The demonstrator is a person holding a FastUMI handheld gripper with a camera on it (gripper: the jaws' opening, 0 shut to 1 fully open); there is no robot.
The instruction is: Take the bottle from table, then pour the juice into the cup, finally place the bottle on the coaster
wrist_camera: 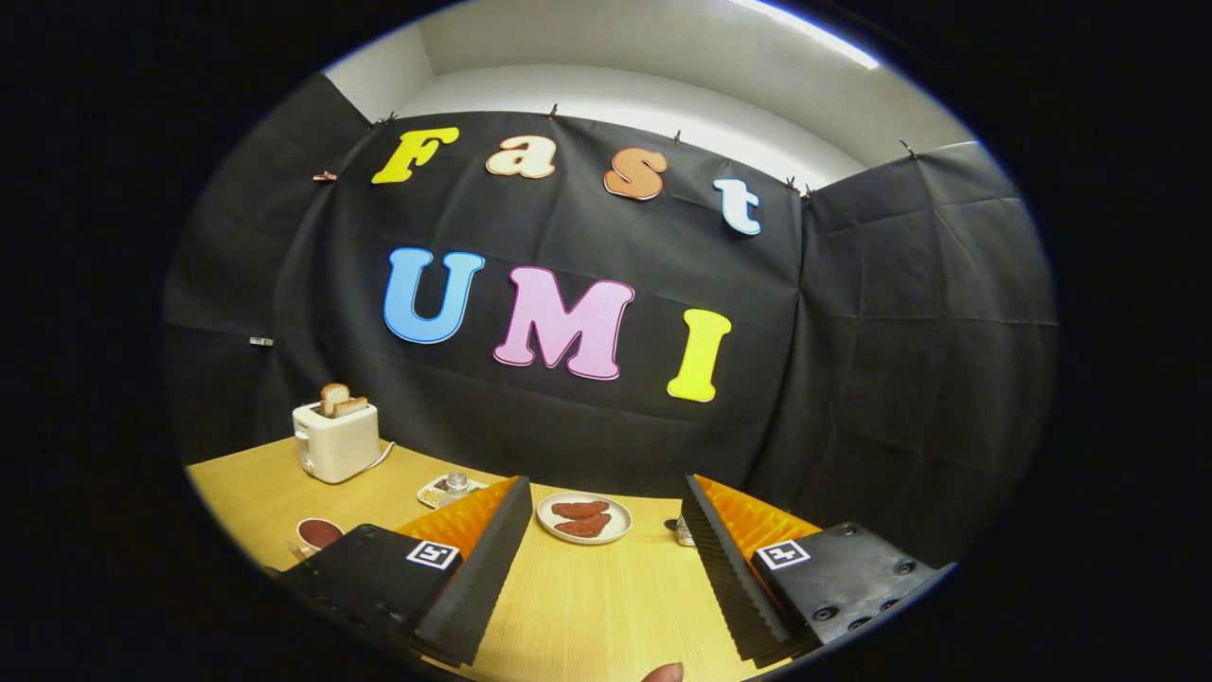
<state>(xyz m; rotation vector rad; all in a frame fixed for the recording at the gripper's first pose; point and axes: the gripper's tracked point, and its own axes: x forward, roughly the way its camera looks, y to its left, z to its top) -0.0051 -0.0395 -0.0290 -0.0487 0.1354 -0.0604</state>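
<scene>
The hand-held gripper [606, 559] is hovering wide open over the tabletop [587, 616], gripping nothing. Beyond its fingers, a plate [584, 518] is sitting at twelve o'clock. At ten o'clock, the small bottle [456, 486] is standing; probably light, rigid, slippery, best gripped mid-body.

Forward view, low over table [587, 606]

Over by the black cloth wall sits a cream toaster [335, 441] on the wooden counter [587, 606], two slices of bread [339, 399] poking up from its slots. Well to the toaster's right, a pale plate [584, 518] carries two reddish-brown pieces of food [580, 517], lying side by side.
</scene>
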